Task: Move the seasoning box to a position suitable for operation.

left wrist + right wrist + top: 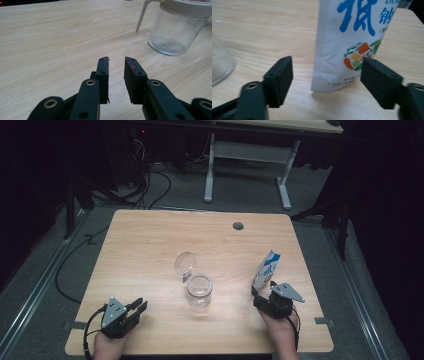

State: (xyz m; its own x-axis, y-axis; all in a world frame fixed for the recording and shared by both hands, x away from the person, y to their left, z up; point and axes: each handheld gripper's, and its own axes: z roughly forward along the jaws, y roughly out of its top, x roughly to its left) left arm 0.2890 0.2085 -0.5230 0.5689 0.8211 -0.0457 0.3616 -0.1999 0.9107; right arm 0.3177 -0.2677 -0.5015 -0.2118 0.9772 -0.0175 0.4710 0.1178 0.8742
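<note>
Right gripper (325,80): standing wide open, holding nothing.
Left gripper (116,75): sitting slightly parted, empty.
Pouch (354,42): standing upright just beyond the right gripper.
Jar (199,290): resting between both.
Table (145,245): pale wood; dark room surrounding.

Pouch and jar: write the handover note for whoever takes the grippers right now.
Right gripper: open, jaws either side of the white pouch without pressing it.
Left gripper: open on nothing, low over the table near its front left corner.
Glass jar: mid-table, hinged lid flipped open, looks empty.
Pouch: upright, right of the jar.
Done: jar opened.
Left: probably grip the pouch and bring it to the jar.
</note>
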